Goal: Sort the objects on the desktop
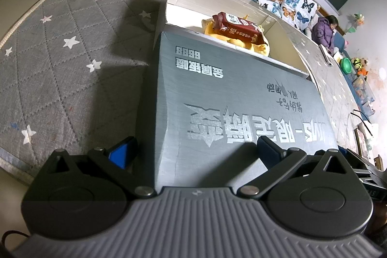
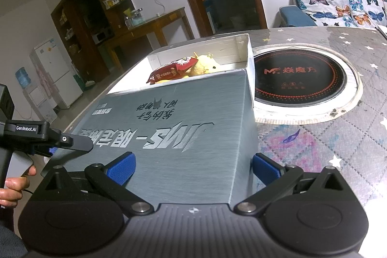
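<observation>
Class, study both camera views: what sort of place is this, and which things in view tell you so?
Most likely a home living or dining room. A table with a built-in induction cooktop stands near a sofa under a butterfly-print throw, with a white fridge by the far wall.

A grey quilted cover with white stars lies over the surface (image 1: 72, 45). Straight ahead of the left hand-held gripper (image 1: 196, 151) a grey box (image 1: 232, 98) with silver lettering stands on it, its lid slid partway so the far end is uncovered. Seen from the right hand-held gripper (image 2: 193, 168), a round black cooktop (image 2: 300, 81) is set into the surface ahead and to the right, just beside the box. Pink and blue stains (image 2: 290, 144) mark the cover near that gripper's right finger.
</observation>
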`<state>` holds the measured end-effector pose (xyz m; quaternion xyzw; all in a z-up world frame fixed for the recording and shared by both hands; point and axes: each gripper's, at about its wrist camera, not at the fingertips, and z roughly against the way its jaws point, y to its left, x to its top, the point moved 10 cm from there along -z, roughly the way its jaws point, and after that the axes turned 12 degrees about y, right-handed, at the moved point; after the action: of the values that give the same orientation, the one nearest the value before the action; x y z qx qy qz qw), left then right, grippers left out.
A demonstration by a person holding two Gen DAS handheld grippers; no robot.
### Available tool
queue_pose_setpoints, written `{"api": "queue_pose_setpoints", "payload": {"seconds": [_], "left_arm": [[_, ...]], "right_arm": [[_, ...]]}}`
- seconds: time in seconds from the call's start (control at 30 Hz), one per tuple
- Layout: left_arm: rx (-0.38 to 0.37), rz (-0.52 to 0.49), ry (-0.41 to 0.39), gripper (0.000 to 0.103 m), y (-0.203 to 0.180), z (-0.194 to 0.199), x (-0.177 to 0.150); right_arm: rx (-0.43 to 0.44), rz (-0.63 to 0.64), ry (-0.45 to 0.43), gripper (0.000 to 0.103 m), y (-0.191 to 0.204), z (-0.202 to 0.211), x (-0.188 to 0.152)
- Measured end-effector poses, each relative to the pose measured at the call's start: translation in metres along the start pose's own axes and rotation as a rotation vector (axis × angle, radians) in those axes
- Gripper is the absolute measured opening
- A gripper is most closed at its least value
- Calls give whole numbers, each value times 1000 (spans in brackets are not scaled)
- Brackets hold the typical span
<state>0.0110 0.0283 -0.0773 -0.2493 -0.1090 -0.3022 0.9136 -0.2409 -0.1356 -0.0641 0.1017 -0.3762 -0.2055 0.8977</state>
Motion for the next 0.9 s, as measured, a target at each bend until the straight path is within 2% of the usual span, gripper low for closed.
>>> {"api": "queue_pose_setpoints", "payload": {"seconds": [0.9], "left_arm": [[1,-4,-3,103,0,0,-2]], "right_arm": [[-2,-2,-7,103,3,0,-2]]}}
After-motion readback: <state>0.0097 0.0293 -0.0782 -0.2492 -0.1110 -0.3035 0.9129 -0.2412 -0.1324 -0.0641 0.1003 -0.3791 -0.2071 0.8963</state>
